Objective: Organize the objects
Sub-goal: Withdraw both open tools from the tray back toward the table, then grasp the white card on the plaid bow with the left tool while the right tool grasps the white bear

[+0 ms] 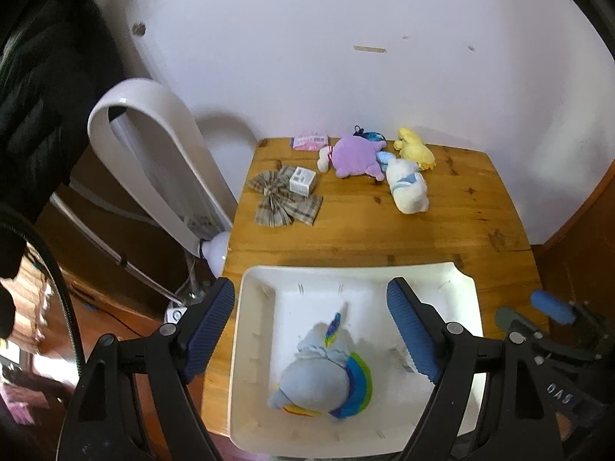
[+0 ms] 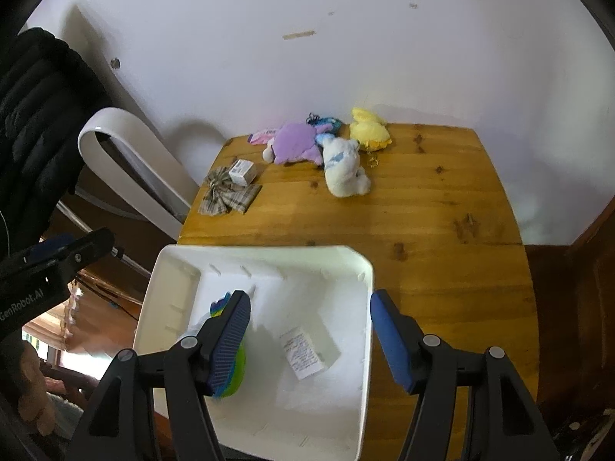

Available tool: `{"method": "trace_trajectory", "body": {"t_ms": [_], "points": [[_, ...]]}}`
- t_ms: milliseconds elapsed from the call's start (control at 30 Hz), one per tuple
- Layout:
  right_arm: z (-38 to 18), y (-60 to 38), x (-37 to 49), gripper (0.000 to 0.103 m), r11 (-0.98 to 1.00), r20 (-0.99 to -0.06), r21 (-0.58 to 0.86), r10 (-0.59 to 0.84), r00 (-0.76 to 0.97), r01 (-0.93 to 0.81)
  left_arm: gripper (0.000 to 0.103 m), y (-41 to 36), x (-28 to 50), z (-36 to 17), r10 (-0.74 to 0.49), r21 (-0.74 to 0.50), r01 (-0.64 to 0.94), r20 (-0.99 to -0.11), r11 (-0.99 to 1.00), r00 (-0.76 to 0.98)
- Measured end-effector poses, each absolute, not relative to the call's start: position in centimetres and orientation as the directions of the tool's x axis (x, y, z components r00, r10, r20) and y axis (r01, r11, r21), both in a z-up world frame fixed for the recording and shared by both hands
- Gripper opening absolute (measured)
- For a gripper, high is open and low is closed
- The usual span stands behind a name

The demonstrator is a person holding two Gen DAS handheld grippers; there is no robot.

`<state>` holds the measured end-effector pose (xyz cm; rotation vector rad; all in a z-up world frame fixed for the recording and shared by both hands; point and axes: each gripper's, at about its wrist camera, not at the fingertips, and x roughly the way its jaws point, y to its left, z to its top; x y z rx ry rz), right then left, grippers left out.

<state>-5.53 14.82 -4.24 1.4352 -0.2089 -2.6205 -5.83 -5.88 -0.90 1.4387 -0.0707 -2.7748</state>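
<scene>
I have the white bin [image 1: 246, 345] sitting at the near edge of the wooden table [image 1: 384, 226], close to me so each drop is a short carry. One plush toy, the grey unicorn [image 1: 319, 376] with the rainbow mane, already lies inside it beside a small white packet [image 2: 301, 353], so I judge the sorting only partly done. My left gripper [image 1: 311, 330] hangs above the bin with its jaws spread wide and nothing between them, straddling the unicorn without touching it. My right gripper [image 2: 311, 330] is likewise open and empty, poised over the bin's right half. The rest waits along the far wall: a purple plush [image 1: 355, 155], a white plush [image 1: 407, 186], a yellow plush [image 1: 415, 150], a pink packet [image 1: 309, 141], and a small box [image 1: 303, 180] resting on a plaid bow [image 1: 280, 199]. The white plush lies nearest, so I would probably reach for it next.
</scene>
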Motion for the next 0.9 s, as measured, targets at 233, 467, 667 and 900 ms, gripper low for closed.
{"method": "trace_trajectory", "body": {"t_ms": [233,467,667,900], "points": [[-1.5,16.0,-8.6,0.074,-0.989,-0.794,0.135,-0.146,-0.591,0.063,0.084,-6.2,-9.1,0.7,-0.061,0.094,-0.028,-0.814,-0.995,-0.578],[0.7,17.0,-13.4,0.074,-0.995,-0.784,0.079,-0.104,-0.612,0.068,0.084,-6.8,-14.2,2.7,-0.084,0.125,-0.026,-0.793,-0.992,-0.604],[0.4,17.2,-18.5,0.081,-0.997,-0.777,0.028,-0.069,-0.626,0.076,0.084,-7.7,-20.6,1.3,-0.005,0.034,-0.045,-0.844,-0.998,-0.537],[-5.2,16.4,-25.3,0.081,-0.990,-0.823,0.006,-0.084,-0.562,0.139,0.084,-7.9,-28.7,-6.9,0.020,0.004,-0.062,-0.922,-0.998,-0.386]]}}
